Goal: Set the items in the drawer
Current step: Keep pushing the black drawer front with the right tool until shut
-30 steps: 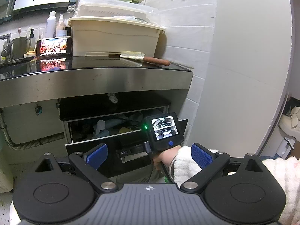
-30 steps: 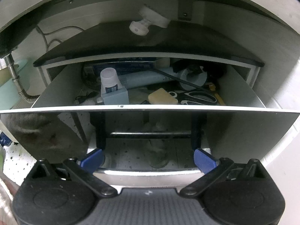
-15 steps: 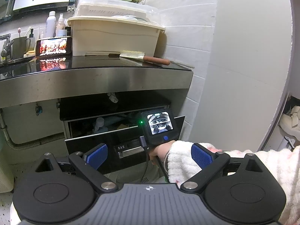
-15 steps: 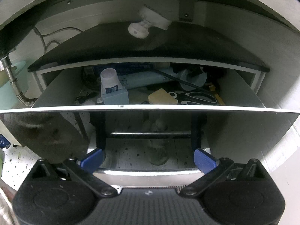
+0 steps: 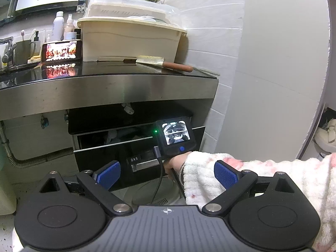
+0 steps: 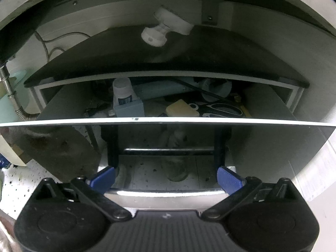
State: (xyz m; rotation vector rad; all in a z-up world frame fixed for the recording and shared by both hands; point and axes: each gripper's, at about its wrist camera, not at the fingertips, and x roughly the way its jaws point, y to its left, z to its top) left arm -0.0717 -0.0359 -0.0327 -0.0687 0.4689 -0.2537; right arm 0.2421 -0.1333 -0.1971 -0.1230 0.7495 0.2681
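Observation:
A black glossy drawer (image 5: 109, 155) under the steel counter stands partly open. In the right wrist view its front panel (image 6: 63, 147) fills the middle, with a metal handle (image 6: 168, 193) at the bottom edge. Inside lie a white bottle (image 6: 121, 90), a blue box (image 6: 130, 109), a yellow sponge (image 6: 181, 110) and scissors (image 6: 222, 109). My right gripper (image 6: 166, 177) is open, its blue pads on either side of the handle, close to the panel. My left gripper (image 5: 167, 174) is open and empty, held back from the drawer.
On the counter stand a cream bin (image 5: 130, 40), a brush (image 5: 163, 63), a lit phone (image 5: 62, 50) and bottles (image 5: 58, 25). A white wall (image 5: 262, 84) is to the right. A hose (image 5: 40, 159) runs at the left. A white knob (image 6: 155, 37) hangs above the drawer.
The drawer has slid inward; its opening is narrower. My right gripper and hand moved forward with the drawer front. The left gripper has stayed put.

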